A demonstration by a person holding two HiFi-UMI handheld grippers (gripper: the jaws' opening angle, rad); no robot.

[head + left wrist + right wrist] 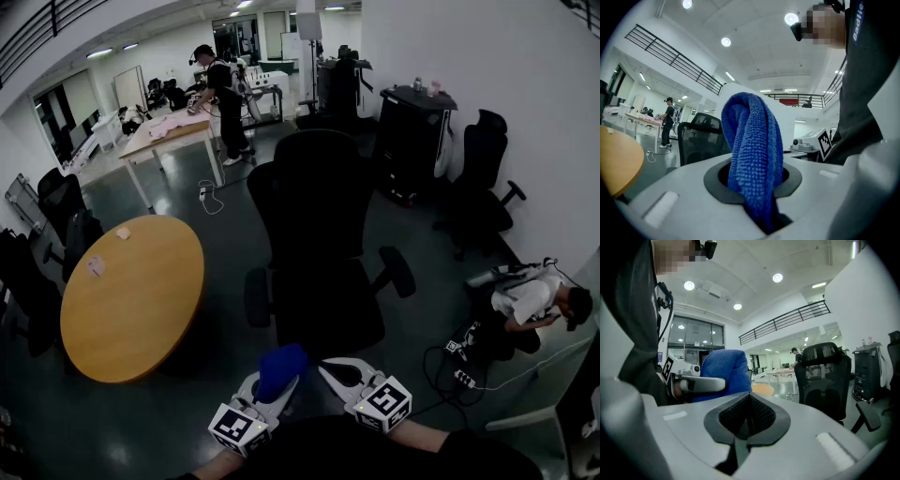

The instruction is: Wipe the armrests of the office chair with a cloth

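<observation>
Within left tool [758, 192], cloth [752, 140] (pinched)

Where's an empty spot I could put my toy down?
Most of the round wooden table is bare; only two small pink things sit near its far edge. The office chair seat is bare too. The right wall side is crowded: cables, a seated person, black chairs.

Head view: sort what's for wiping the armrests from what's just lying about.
For the job: blue cloth, clamped in the left gripper; black office chair, with both armrests.
Lying about: round wooden table; long table; black cabinet; spare chair by the wall.
</observation>
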